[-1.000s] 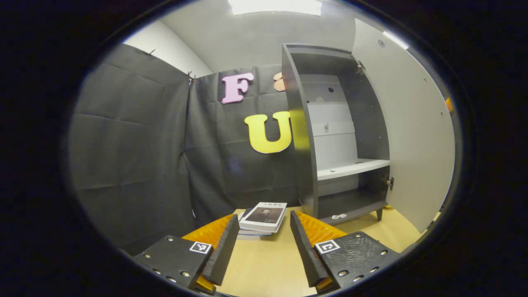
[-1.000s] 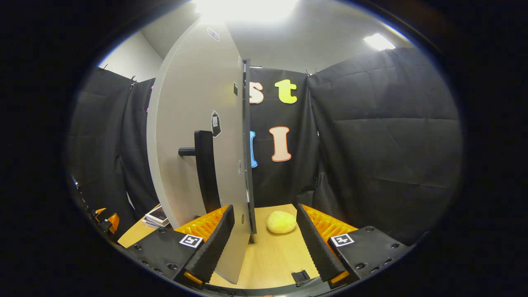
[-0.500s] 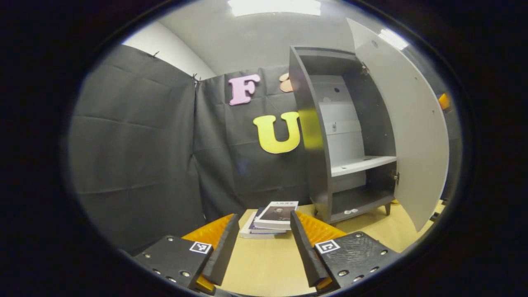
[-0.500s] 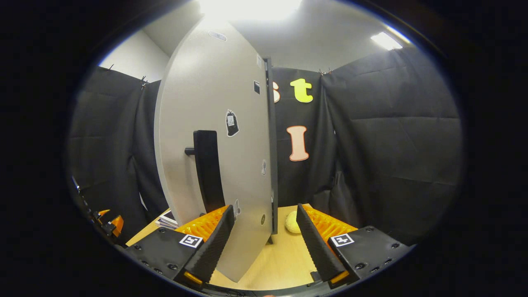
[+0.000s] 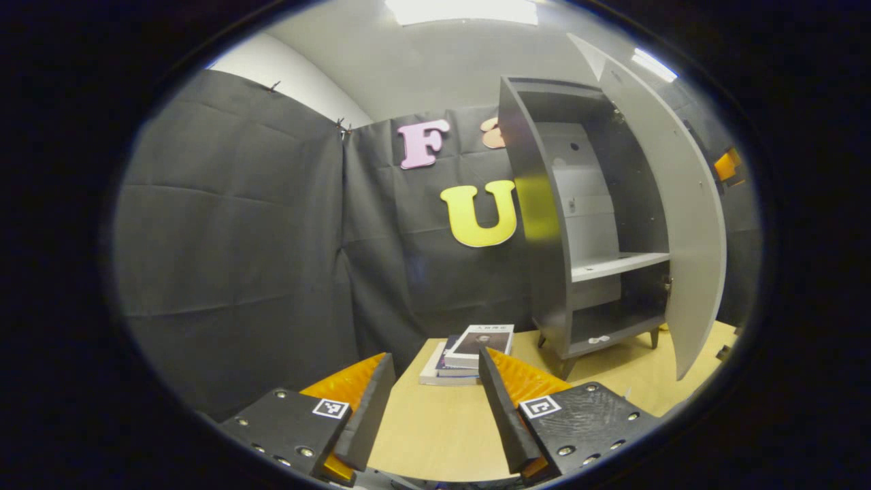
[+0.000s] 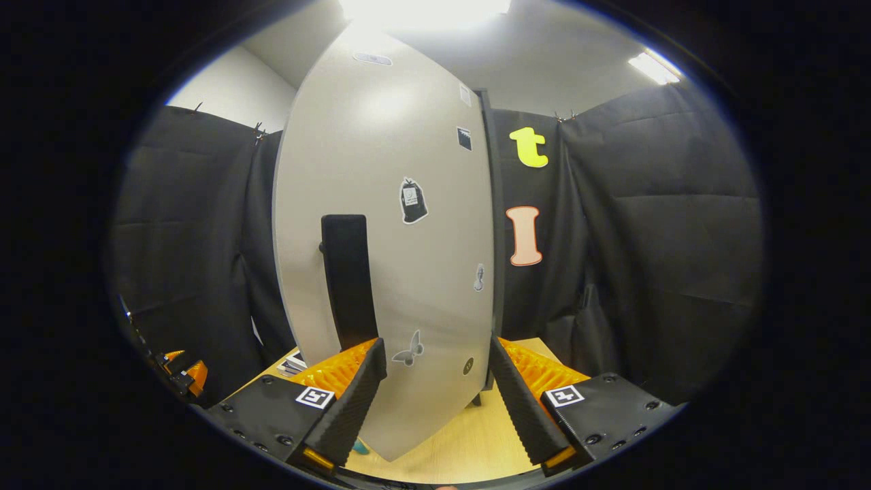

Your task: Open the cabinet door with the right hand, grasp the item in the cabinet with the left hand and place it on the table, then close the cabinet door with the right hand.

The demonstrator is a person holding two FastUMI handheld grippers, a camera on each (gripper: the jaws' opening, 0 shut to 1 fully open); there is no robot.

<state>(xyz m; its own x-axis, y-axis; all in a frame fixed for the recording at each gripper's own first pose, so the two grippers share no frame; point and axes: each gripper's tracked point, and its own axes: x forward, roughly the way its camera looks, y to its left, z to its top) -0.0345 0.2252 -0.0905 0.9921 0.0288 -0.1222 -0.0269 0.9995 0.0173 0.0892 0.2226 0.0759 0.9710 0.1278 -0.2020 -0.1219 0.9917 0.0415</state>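
Since the cabinet door [image 6: 388, 258] is half open, closing is the step in hand; right gripper [image 6: 435, 391] fingers spread, empty, straddling its lower front; push flat beside the handle [image 6: 347, 279]; left gripper [image 5: 432, 401] open, empty, above the desk [image 5: 435, 429]; books [image 5: 469, 346] lie there.

In the right gripper view the door [image 6: 401, 272] is hiding the cabinet's inside; the books [image 6: 294, 364] are peeking out, mostly covered

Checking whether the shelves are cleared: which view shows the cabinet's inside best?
The left gripper view: the cabinet stands open toward it, shelves bare. The right gripper view shows just the door's outer face and handle.
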